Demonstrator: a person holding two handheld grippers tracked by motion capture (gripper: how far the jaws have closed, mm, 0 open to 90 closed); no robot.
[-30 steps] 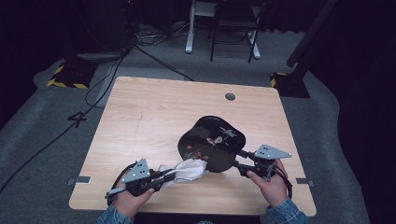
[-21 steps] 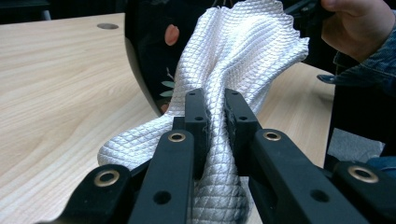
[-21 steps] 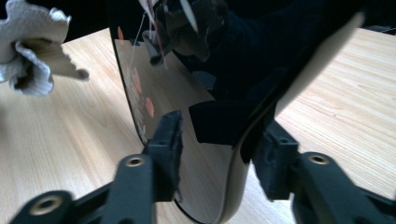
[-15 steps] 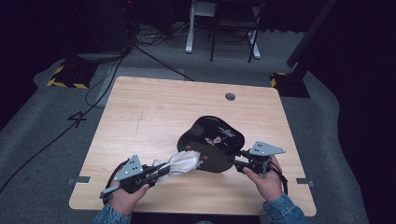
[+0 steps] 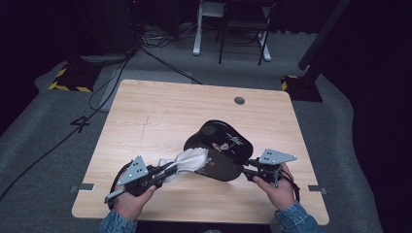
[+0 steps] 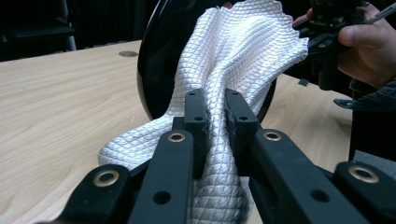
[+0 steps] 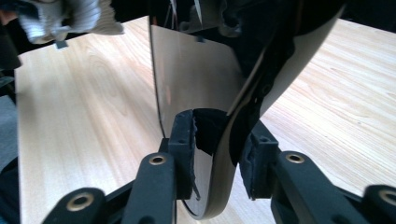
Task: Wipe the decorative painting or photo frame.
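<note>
a person sits at a pale wooden tabletop (image 5: 160,111) with a gripper in each hand, and the work in hand looks like wiping a glossy black plate with a white cloth. the black plate (image 5: 221,145), decorated with a small flower-like design, lies in the near middle of the tabletop, tilted with its right edge lifted. the white cloth (image 5: 187,160), woven in a diamond pattern, stretches from the left gripper up onto the plate's left edge. as a judgement, the job is in its early or middle part: both things are in hand and the cloth is laid against the plate, but how much of the surface has been wiped cannot be told, so the rubbing across the face and rim seems left to do. the left gripper (image 6: 215,126) is clamped tight on a bunched fold of the cloth, its jaws nearly together with the fabric squeezed between them. the left hand (image 5: 130,196) lies low near the front left edge of the tabletop, pointing the gripper right and away toward the plate. the right gripper (image 7: 217,149) has just been closing its jaws on the plate's near rim, which stands between them; the left pad seems to touch the glossy face, while whether the right pad presses yet is hard to tell. the right hand (image 5: 273,187) rests near the front right edge, aiming its gripper leftward and level at the plate.
</note>
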